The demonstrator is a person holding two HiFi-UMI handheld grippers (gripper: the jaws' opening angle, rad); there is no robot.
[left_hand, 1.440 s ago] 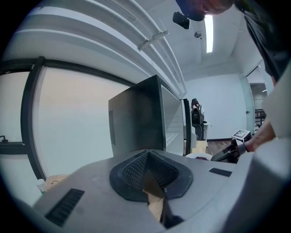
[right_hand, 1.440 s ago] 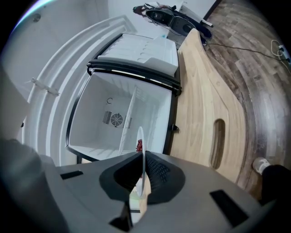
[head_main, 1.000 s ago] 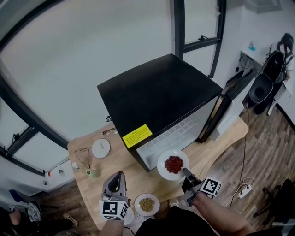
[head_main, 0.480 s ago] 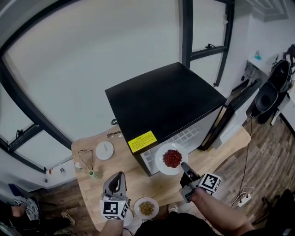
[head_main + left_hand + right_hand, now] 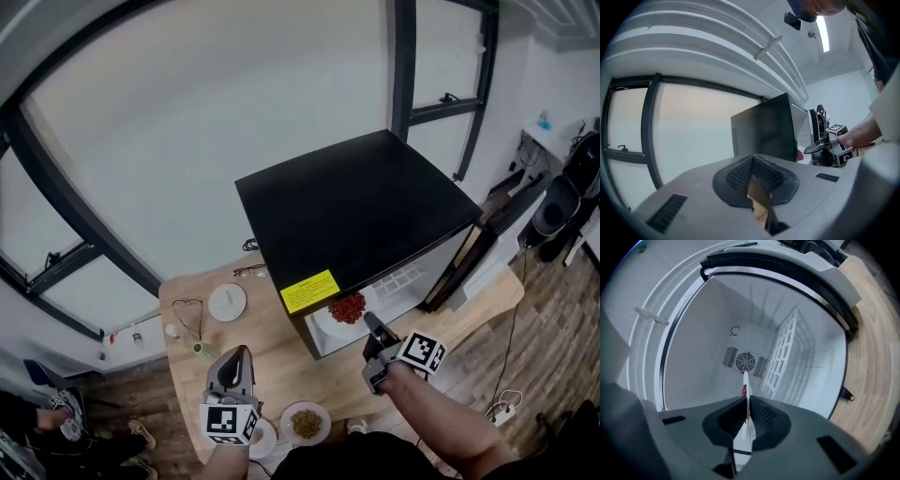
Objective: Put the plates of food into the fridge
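Observation:
My right gripper [image 5: 368, 322] is shut on the near rim of a white plate of red food [image 5: 345, 308], which sits in the open front of the black fridge [image 5: 356, 206]. The right gripper view shows that plate [image 5: 745, 430] edge-on between the pads, with the fridge's white inside [image 5: 703, 343] and its back fan ahead. A second plate with yellowish food [image 5: 306, 422] lies on the wooden table [image 5: 281, 370] near me. Above the table, left of that plate, my left gripper [image 5: 240, 353] hangs shut and holds nothing. In its own view the left gripper [image 5: 752, 176] points past the fridge's side.
The fridge door [image 5: 478, 253] stands open at the right. A wire shelf [image 5: 785, 352] runs along the fridge's right inside wall. On the table's left part lie a small white disc [image 5: 227, 302], spectacles [image 5: 248, 272], a looped cord [image 5: 187, 314] and a small green item [image 5: 202, 350].
My right gripper has carried the plate of red food up and forward from over the table into the fridge opening. The left gripper has risen a little.

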